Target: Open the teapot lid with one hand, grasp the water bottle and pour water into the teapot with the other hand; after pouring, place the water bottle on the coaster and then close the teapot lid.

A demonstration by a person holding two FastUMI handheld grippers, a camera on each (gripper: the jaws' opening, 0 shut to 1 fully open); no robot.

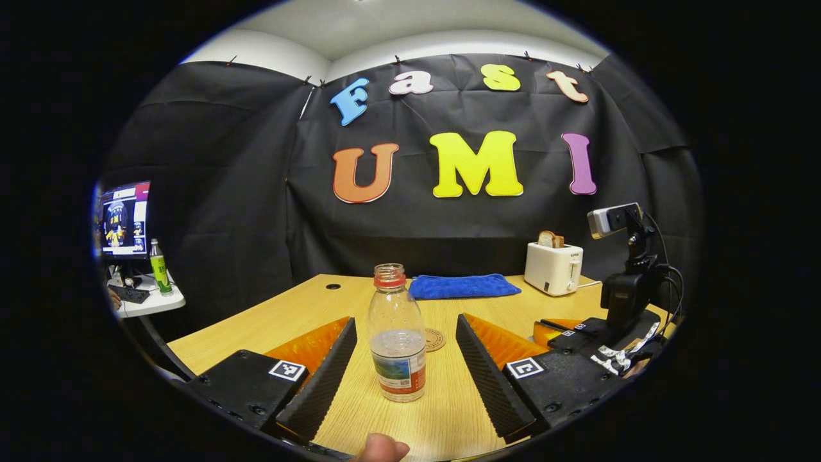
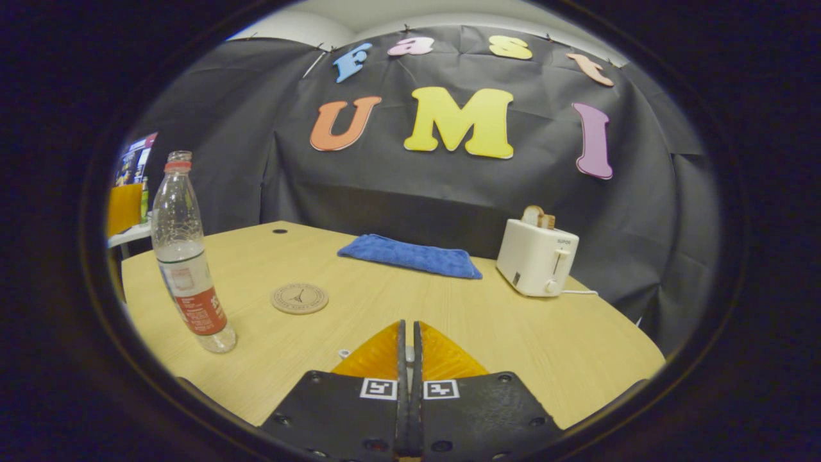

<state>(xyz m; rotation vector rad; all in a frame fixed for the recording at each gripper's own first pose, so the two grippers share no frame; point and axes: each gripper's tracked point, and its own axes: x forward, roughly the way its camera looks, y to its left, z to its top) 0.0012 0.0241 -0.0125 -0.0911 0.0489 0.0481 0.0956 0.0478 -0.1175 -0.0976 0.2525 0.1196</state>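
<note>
The left tool (image 1: 405,359) has two black blocky finger bases with round screw heads along their edges, and each base carries a small white square with a black coded marker. From each base rises a wedge-shaped translucent panel backed by a black ribbed pad (image 1: 321,385). A fingertip (image 1: 382,447) of the person shows at the near edge between the bases.

The right tool (image 2: 408,337) has the same build: two black bases with screw heads, a coded marker square on each, and ribbed wedges. In the left gripper view it shows at the right, carrying a black upright mount with a camera on top, black cables looped beside it, and white patterned tape.
</note>
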